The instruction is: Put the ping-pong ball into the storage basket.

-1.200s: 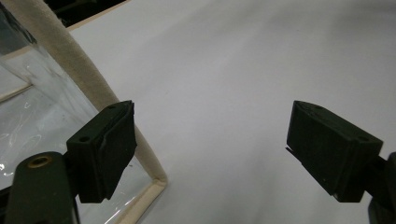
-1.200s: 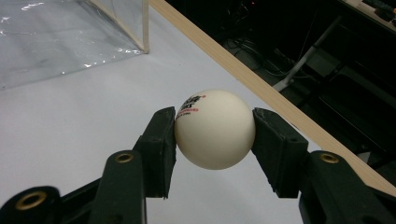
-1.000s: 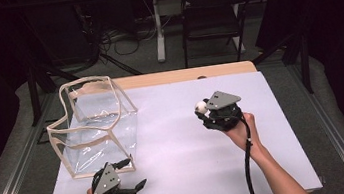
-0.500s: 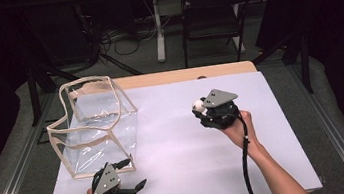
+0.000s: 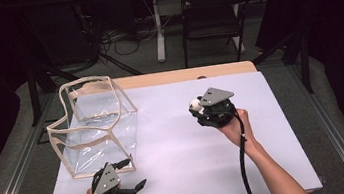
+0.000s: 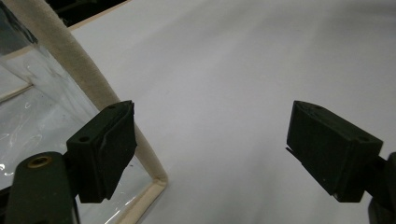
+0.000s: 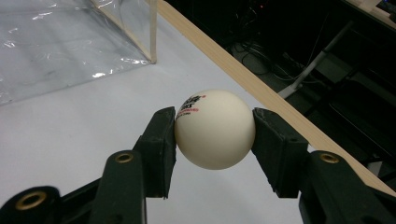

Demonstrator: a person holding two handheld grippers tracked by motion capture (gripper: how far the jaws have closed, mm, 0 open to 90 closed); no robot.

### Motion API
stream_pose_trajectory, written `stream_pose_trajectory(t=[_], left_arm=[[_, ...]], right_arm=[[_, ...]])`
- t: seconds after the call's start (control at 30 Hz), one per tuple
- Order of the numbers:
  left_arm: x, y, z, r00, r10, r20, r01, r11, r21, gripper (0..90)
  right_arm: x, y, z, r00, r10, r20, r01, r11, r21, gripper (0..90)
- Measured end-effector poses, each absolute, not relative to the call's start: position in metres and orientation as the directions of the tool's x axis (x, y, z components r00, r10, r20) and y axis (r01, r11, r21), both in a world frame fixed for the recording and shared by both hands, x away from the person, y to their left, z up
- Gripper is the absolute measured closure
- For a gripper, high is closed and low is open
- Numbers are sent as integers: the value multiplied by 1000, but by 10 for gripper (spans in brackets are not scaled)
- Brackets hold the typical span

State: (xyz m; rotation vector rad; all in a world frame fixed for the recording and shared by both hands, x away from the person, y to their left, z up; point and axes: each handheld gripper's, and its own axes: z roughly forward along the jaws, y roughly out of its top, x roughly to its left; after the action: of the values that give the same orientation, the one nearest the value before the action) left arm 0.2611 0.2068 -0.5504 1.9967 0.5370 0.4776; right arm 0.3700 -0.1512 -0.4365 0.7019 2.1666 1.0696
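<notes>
While my right gripper (image 7: 215,133) is clenched on the white ball (image 7: 215,129), I hold it just above the worktop (image 5: 176,147), right of the middle and toward the far edge. The ball looks light, hard and smooth, so I judge it could squirt out if pinched off-centre; my fingers (image 7: 161,140) press at its widest girth, which seems the safest hold. My left gripper (image 5: 121,189) rests released at the near edge, just beside the near corner of the clear bag (image 5: 98,129).

One ball (image 7: 215,129), one bag (image 5: 94,127) (clear), two hand-held grippers
</notes>
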Motion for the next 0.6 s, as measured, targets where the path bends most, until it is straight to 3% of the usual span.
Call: stream_pose_trajectory(t=[0.6], left_arm=[[261, 206, -550, 827, 552, 107, 171, -428, 888, 162]], right_arm=[[376, -142, -432, -685, 671, -285, 176, 532, 828, 506]])
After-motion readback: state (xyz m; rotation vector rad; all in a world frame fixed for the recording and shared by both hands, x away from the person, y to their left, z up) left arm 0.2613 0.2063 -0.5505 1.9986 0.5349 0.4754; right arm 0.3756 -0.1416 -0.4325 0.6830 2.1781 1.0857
